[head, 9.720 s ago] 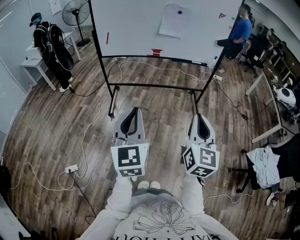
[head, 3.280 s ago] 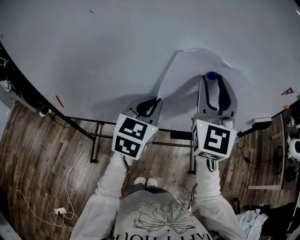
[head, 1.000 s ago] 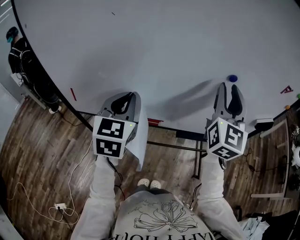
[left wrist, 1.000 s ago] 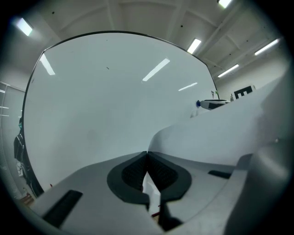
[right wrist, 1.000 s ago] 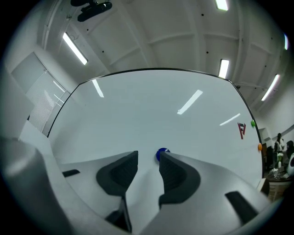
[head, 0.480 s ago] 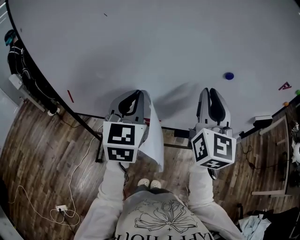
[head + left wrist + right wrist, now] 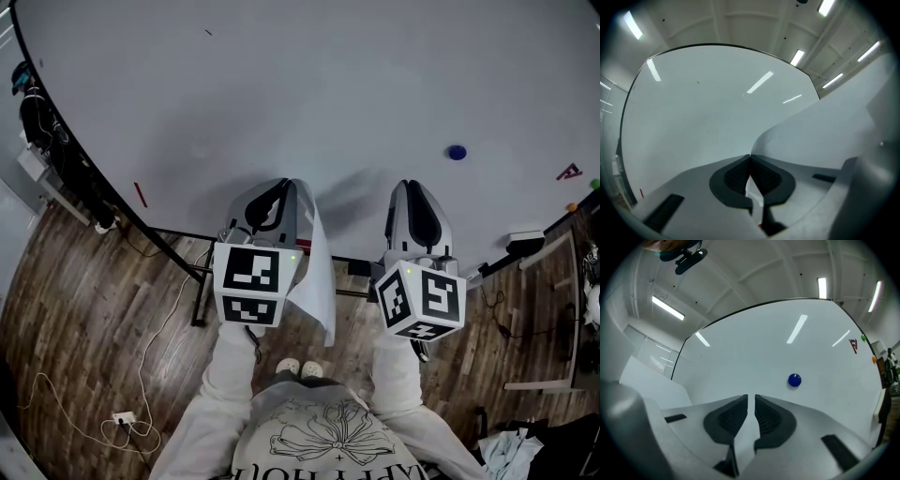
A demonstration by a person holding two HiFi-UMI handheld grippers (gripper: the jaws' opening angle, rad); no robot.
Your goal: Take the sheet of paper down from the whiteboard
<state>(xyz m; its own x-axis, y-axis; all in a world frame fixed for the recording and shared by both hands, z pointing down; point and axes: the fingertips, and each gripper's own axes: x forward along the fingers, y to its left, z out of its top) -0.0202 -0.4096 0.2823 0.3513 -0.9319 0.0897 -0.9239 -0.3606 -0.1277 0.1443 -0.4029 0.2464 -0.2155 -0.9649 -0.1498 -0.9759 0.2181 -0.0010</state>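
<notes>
Left tool [image 7: 281, 187] stays clamped on the sheet of paper [image 7: 321, 272], which hangs from it, off the whiteboard [image 7: 281, 84]. Right tool [image 7: 410, 187] has drawn away from the blue magnet [image 7: 457, 152]; its jaws have just been closing to a narrow, empty gap.

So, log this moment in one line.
left gripper: shut on sheet of paper | right gripper: jaws just been closing, nothing between | blue magnet: on whiteboard

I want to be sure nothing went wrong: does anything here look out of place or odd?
Nothing is damaged. One small oddity: the blue magnet sits on the whiteboard holding nothing, while the sheet hangs from the left gripper.
</notes>
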